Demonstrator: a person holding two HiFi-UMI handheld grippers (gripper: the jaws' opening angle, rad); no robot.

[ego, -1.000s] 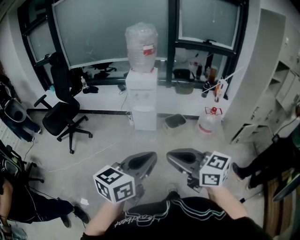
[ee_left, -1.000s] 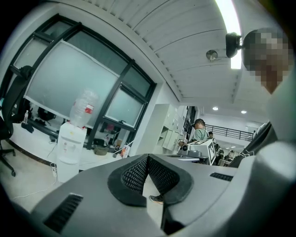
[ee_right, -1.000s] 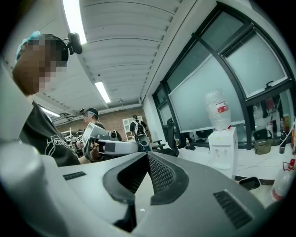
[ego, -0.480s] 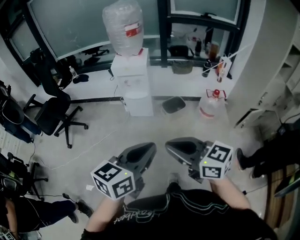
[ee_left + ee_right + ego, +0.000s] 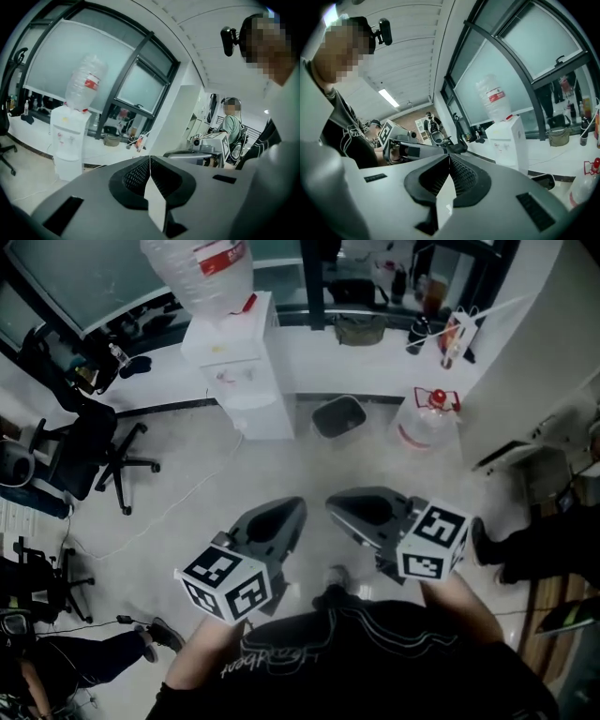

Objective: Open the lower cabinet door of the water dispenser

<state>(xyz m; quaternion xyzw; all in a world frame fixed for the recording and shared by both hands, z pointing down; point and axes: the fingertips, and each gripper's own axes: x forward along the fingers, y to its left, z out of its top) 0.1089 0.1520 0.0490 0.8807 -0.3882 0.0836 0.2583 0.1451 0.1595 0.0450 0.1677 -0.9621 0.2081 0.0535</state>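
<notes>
**Two closed grippers held well short of a water dispenser whose lower door is not yet opened**

The grey plastic left hand-held gripper (image 5: 289,514), carrying a black-and-white marker cube, is held low in front of the person, with its jaws pressed together and nothing between them. The matching grey right hand-held gripper (image 5: 343,509) sits just beside it, with its jaws also together and empty. Both point forward over the bare grey concrete floor (image 5: 216,493).

Well beyond the tips, at the far side of the floor, stands the white box-shaped water dispenser (image 5: 232,357), against a low white ledge under dark-framed windows. A large clear plastic water bottle (image 5: 199,263) with a red label is upturned on top of it. The white lower cabinet door (image 5: 261,418) is at the foot of the dispenser and looks shut, though no handle can be made out from here.

To the left of the dispenser is a black swivel office chair (image 5: 86,448). To its right on the floor are a dark rectangular bin (image 5: 337,415) and a clear water jug (image 5: 427,423) with a red cap.

The task appears barely begun. Neither gripper is near the door. Reaching it, taking hold of its edge or handle and swinging it open all remain to be done.
</notes>
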